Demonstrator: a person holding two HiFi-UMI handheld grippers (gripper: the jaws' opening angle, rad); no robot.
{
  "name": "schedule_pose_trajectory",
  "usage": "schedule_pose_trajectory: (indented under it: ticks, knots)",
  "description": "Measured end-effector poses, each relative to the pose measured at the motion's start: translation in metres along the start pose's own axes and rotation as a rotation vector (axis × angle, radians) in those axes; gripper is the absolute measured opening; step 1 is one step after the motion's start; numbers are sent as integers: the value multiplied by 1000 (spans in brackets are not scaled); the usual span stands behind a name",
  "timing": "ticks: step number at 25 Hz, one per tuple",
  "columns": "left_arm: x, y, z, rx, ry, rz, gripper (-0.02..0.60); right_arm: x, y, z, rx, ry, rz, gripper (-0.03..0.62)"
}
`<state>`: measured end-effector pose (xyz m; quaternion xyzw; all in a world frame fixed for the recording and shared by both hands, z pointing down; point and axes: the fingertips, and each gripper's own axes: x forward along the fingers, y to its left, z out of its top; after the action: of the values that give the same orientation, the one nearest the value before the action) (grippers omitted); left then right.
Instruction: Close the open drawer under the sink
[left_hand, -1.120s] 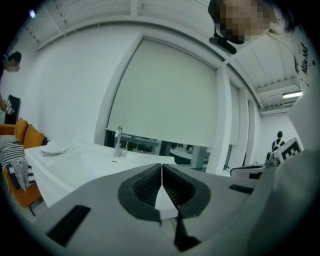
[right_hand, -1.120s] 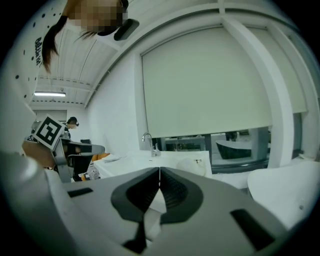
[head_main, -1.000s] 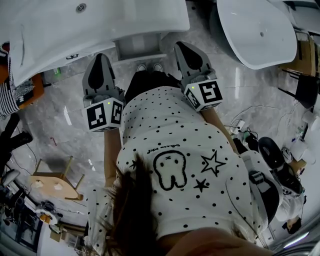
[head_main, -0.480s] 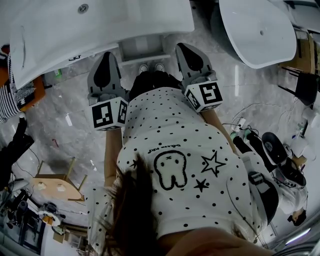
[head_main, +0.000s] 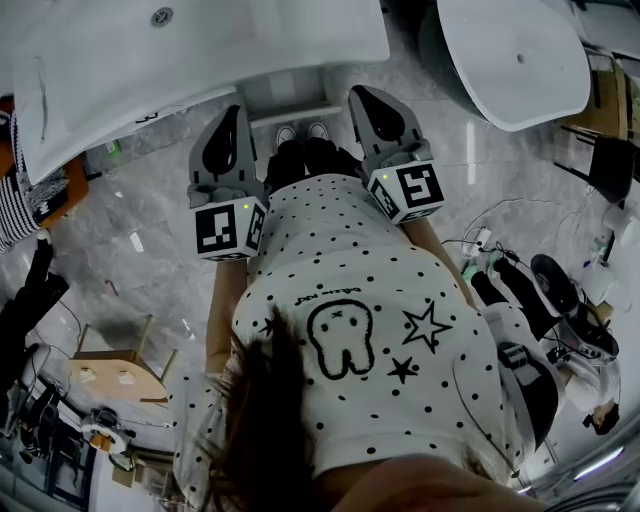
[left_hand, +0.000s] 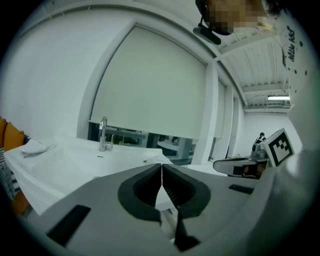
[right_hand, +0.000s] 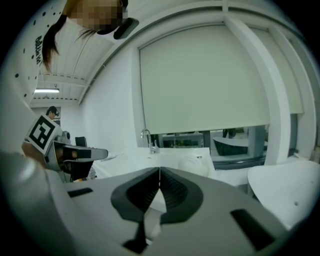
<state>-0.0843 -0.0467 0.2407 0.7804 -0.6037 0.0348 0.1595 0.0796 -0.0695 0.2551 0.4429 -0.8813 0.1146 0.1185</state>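
Observation:
The white sink top (head_main: 200, 50) with its faucet (left_hand: 102, 134) fills the upper left of the head view. Under its near edge a pale drawer front (head_main: 290, 98) sticks out, just above the person's shoes (head_main: 300, 132). My left gripper (head_main: 232, 110) points at the sink's edge, just left of the drawer, with its jaws shut and nothing between them. My right gripper (head_main: 360, 92) is level with the drawer's right end, jaws also shut and empty. In the left gripper view the closed jaws (left_hand: 161, 167) face the sink (left_hand: 65, 160). The right gripper view shows its closed jaws (right_hand: 159, 172) and the faucet (right_hand: 148, 140).
A large white tub (head_main: 515, 60) stands at the upper right. A wooden stool (head_main: 110, 372) sits on the marble floor at the lower left. Cables and gear (head_main: 500, 265) lie on the floor at the right. Another person's striped sleeve (head_main: 15, 200) shows at the left edge.
My left gripper has moved right and a little toward the sink, closer to the drawer. The right gripper has stayed where it was. Both stay shut.

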Motion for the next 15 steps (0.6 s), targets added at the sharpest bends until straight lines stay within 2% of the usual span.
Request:
schedule_pose_trajectory:
  ticks: [15]
  knots:
    - [-11, 3, -11, 2, 27, 23, 7, -6, 6, -6, -8, 11, 22, 14]
